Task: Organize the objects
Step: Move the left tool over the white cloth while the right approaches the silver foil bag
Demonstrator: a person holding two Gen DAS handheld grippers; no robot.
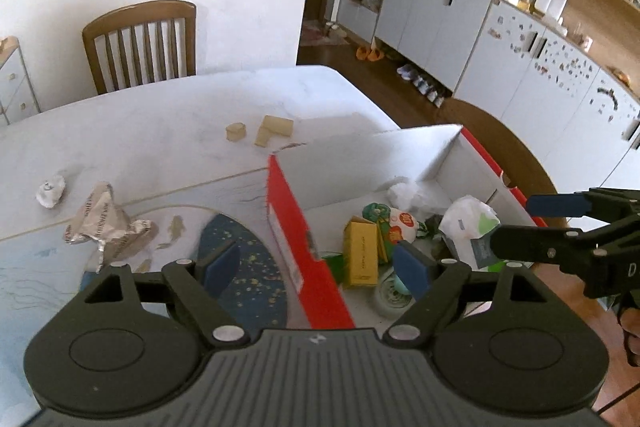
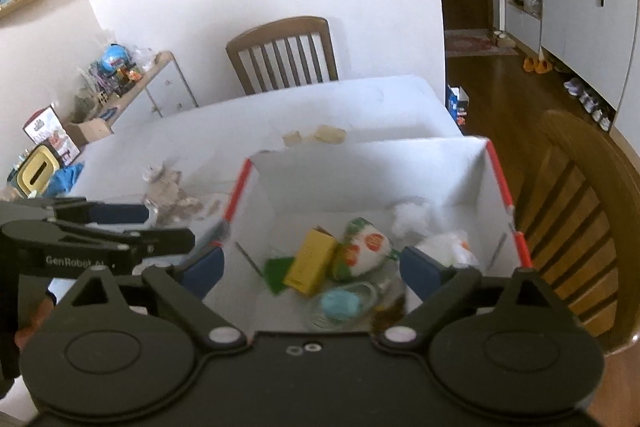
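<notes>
A cardboard box, red outside [image 1: 288, 211] and white inside [image 2: 360, 171], stands on the table. In it lie a yellow carton [image 1: 362, 255] [image 2: 310, 261], a white-and-orange packet [image 1: 400, 223] [image 2: 366, 247], a white bag [image 1: 468, 227] and a teal-lidded jar [image 2: 340, 305]. My left gripper [image 1: 316, 267] hangs open over the box's left wall, nothing between its pads. My right gripper [image 2: 312, 271] is open above the box's contents, holding nothing. On the tabletop lie a crumpled silver wrapper [image 1: 104, 223], a paper ball [image 1: 50, 190] and two tan blocks [image 1: 235, 131] [image 1: 274, 129].
A wooden chair [image 1: 140, 43] stands behind the white table [image 1: 160, 131]; a second chair [image 2: 580, 211] is close to the box's right side. A blue patterned mat [image 1: 244, 267] lies left of the box. Cabinets [image 1: 440, 15] line the far right wall.
</notes>
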